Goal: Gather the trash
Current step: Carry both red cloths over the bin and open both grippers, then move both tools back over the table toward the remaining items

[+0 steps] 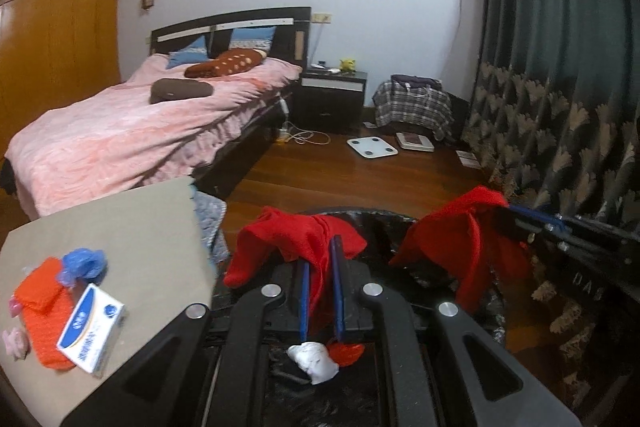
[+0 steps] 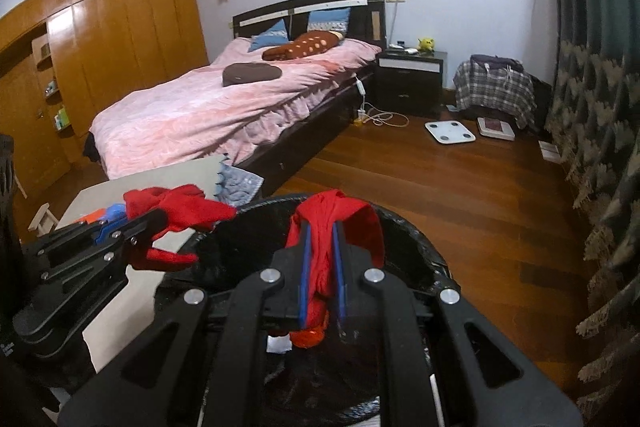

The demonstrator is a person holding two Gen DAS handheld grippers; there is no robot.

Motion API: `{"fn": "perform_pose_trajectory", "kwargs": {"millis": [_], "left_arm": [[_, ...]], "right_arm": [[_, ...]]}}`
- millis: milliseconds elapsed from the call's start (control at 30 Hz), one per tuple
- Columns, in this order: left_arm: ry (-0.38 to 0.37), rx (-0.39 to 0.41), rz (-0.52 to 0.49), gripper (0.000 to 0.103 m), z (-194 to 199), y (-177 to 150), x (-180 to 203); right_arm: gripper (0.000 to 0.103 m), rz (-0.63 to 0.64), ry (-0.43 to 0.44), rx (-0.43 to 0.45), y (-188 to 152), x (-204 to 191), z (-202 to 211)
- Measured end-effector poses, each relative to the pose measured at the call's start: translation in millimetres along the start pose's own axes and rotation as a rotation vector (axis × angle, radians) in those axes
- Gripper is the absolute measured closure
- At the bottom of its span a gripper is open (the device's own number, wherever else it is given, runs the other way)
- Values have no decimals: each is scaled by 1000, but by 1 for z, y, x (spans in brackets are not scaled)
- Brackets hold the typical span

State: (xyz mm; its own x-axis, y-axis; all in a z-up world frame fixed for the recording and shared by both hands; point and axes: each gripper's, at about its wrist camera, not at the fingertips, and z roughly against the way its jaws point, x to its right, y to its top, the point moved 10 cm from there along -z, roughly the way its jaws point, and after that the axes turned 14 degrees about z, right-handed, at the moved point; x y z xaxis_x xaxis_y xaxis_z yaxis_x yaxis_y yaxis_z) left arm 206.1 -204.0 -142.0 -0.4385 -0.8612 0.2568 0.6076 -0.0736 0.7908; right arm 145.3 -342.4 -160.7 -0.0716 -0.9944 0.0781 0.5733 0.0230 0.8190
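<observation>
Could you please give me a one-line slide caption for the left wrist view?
Left gripper and right gripper each clamp a red handle of the black trash bag.

Two black two-finger grippers counted: left gripper (image 1: 320, 247), right gripper (image 2: 322, 233). Two red drawstring handles of black bin bag counted: one (image 1: 296, 239), other (image 1: 460, 227). On beige tabletop (image 1: 140, 227), near left edge: one blue-white cardboard box (image 1: 90, 327), one orange mesh sponge (image 1: 40, 307), one blue crumpled plastic wad (image 1: 84, 263). On wooden floor: two flat white scales (image 2: 450, 131) (image 2: 496, 127). On pink-covered bed (image 2: 200, 115): two blue pillows (image 2: 270, 39) (image 2: 328, 19).
</observation>
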Motion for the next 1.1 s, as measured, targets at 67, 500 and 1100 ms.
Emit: {"fn": "perform_pose_trajectory", "kwargs": {"millis": [67, 500, 1100], "left_arm": [[-14, -22, -1, 85, -7, -2, 7], [24, -19, 38, 24, 8, -5, -27], [236, 112, 129, 14, 79, 7, -138]], "right_arm": [[86, -6, -11, -15, -4, 3, -4], [8, -18, -81, 9, -14, 12, 3], [7, 20, 4, 58, 19, -44, 7]]}}
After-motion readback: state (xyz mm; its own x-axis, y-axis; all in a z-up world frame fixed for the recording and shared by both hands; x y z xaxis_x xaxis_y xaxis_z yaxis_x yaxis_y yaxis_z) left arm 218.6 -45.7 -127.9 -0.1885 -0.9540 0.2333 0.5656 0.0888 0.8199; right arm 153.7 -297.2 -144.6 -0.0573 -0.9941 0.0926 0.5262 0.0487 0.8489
